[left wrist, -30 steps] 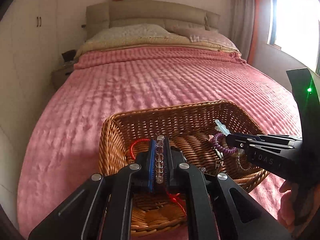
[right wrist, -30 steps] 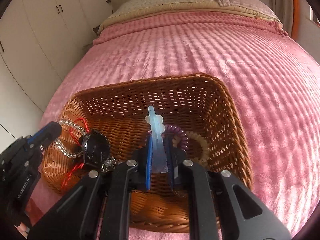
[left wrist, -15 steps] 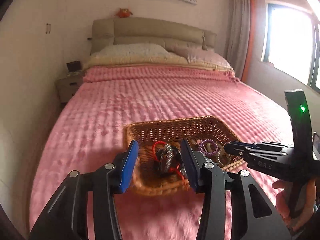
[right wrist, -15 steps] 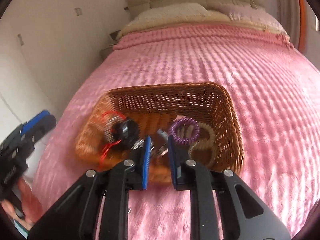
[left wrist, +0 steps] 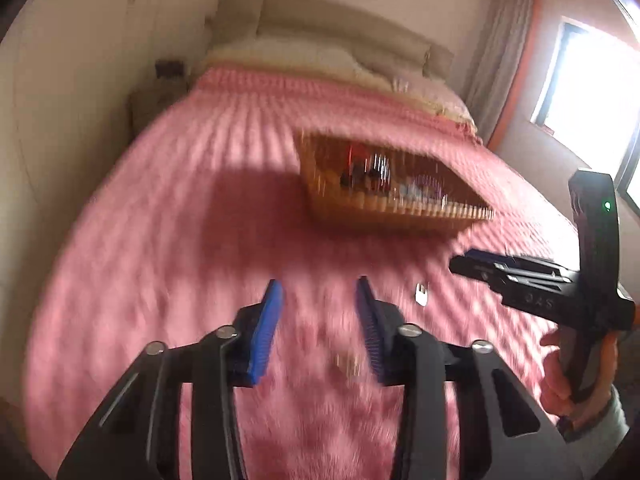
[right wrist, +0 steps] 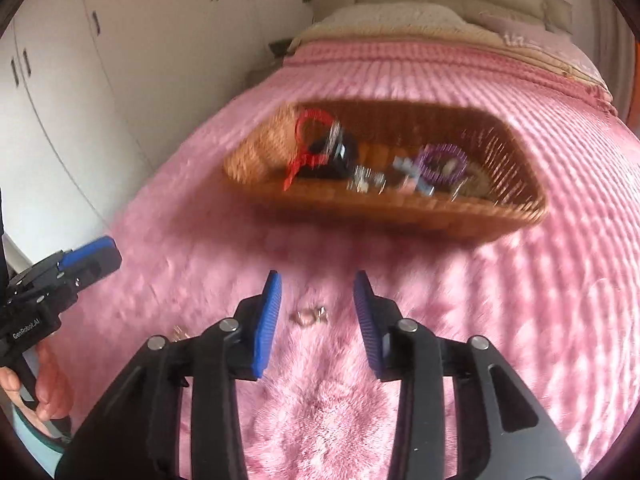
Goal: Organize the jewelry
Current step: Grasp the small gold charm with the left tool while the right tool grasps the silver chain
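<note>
Both grippers — left gripper [left wrist: 318,312], right gripper [right wrist: 316,308] — now wide, empty, pulled back from wicker basket [right wrist: 400,208]; bracelet and hair clip dropped inside — small ring [right wrist: 308,316] on bed next.

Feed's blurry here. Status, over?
Left tongs open, right tongs open, both empty. Small silver piece on blanket ahead of right tongs. Basket beyond; path clear.

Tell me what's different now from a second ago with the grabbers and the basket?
Both grippers let go and pulled back. The left gripper dropped its clear bead bracelet, the right gripper its pale blue hair clip, and both now hover open over the pink blanket, near a small ring. The wicker basket stayed put, the purple coil tie inside it.
</note>
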Demonstrator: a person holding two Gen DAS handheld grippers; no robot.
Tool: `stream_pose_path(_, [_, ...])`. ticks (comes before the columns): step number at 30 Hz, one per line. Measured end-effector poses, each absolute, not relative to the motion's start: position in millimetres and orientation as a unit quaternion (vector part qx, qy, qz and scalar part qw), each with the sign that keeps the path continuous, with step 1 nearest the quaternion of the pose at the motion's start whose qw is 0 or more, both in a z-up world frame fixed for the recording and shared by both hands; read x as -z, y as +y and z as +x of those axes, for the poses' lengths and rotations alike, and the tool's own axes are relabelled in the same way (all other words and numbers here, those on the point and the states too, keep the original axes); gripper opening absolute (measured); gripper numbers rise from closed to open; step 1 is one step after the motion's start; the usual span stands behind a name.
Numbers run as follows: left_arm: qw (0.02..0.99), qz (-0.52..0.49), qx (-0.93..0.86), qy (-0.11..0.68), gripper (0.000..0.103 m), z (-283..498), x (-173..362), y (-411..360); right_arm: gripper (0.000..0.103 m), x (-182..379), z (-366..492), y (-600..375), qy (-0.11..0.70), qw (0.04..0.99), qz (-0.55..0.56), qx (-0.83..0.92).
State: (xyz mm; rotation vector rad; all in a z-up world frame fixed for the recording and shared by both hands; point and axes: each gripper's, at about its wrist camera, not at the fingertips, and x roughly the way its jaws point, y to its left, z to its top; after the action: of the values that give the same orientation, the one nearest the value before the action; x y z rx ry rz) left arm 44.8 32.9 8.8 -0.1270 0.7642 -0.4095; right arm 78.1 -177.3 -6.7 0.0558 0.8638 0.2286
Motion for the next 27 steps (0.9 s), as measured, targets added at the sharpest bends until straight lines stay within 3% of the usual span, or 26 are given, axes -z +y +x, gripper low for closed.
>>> stream_pose_path(5, [0.878,-0.067,0.224,0.417,0.03,44,27,29,0.034,28,81,-179,0.428,0.897,0.03,-0.105])
stream_pose_path(16, [0.872,0.012,0.222,0.436,0.031,38,38,-3,0.034,40,80,-179,0.44,0.891,0.02,-0.108])
stream_pose_path(27, [0.878,0.006,0.215,0.428,0.026,39,44,-2,0.032,43,107,-167,0.462,0.882,0.002,-0.09])
